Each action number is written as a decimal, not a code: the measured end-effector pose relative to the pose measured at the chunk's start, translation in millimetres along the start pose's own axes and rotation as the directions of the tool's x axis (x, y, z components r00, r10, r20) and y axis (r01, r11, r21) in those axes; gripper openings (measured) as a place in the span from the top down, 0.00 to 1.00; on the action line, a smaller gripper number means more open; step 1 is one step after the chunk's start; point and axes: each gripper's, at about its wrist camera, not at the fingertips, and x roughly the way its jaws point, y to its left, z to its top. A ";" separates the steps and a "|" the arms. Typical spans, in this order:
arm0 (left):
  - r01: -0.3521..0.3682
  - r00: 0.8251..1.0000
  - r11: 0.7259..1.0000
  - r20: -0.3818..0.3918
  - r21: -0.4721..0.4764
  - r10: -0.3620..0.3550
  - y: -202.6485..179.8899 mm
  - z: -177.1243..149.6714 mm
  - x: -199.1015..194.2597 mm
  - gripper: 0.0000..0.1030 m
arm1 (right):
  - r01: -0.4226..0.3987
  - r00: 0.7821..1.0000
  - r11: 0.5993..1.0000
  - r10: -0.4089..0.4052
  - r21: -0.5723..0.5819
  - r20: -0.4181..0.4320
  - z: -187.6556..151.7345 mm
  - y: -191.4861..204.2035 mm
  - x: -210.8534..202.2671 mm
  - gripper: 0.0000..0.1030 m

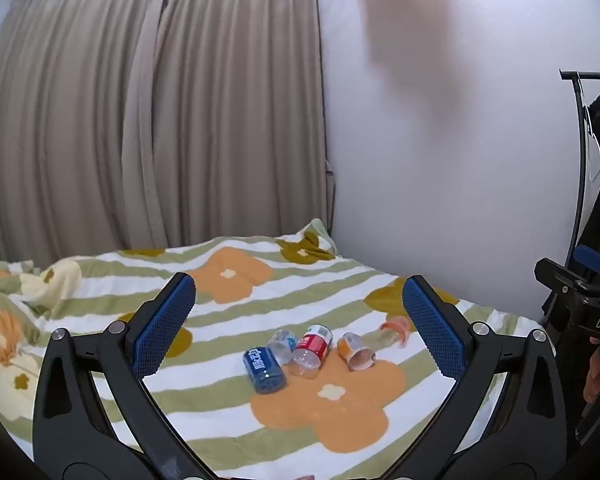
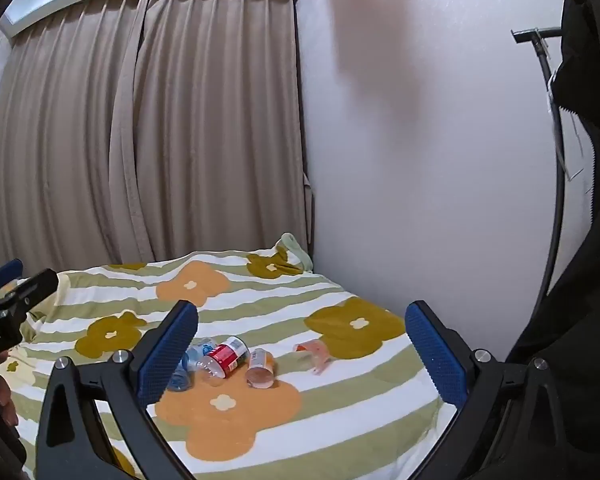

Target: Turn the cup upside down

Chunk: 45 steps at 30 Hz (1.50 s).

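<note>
Several cut-bottle cups lie on their sides on a flowered bedspread: a blue-labelled one, a clear one, a red-labelled one, an orange-labelled one and a pink-rimmed clear one. In the right wrist view they show as the red, the orange and the pink one. My left gripper is open and empty, above and short of the cups. My right gripper is open and empty, also short of them.
A beige curtain hangs behind the bed and a white wall runs along its right side. A black clothes rack with dark clothing stands at the right. The other gripper shows at the left edge of the right wrist view.
</note>
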 end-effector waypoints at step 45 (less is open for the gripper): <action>0.046 0.997 0.999 0.059 -0.021 -0.045 -1.1 23.3 -23.4 0.00 | 0.032 0.999 0.996 -0.032 -0.085 0.010 1.9 7.3 -4.9 0.00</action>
